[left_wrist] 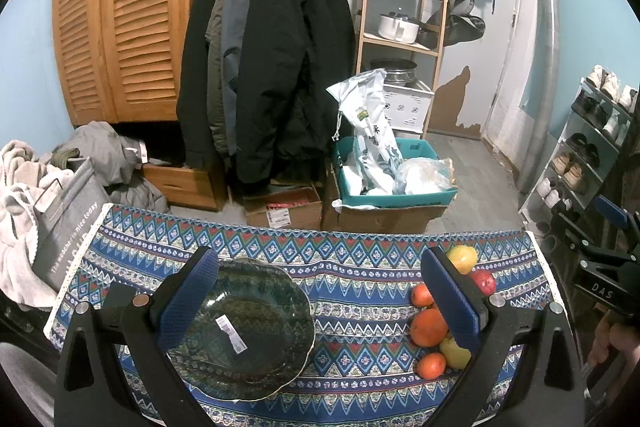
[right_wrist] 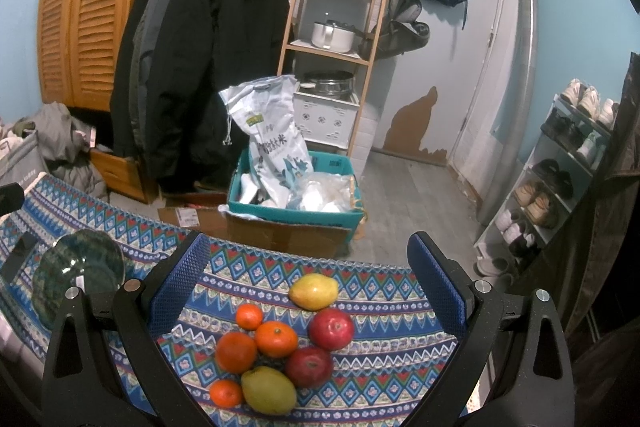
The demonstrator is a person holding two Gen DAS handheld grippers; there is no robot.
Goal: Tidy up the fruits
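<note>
My right gripper (right_wrist: 308, 311) hangs wide open and empty over the heap of fruit, four small orange tangerines (right_wrist: 276, 339), two red apples (right_wrist: 331, 329) and two yellow-green pears (right_wrist: 269, 390), bunched and touching on the blue patterned tablecloth (right_wrist: 380, 291). My left gripper (left_wrist: 320, 301) is just as wide and empty, above the dark green glass plate (left_wrist: 256, 347) well to the left of the pile. I reckon the fruit is firm, round and prone to rolling, the tangerines a bit soft, so I'd pinch each gently across its middle, starting with the lone far pear (right_wrist: 314, 291).
</note>
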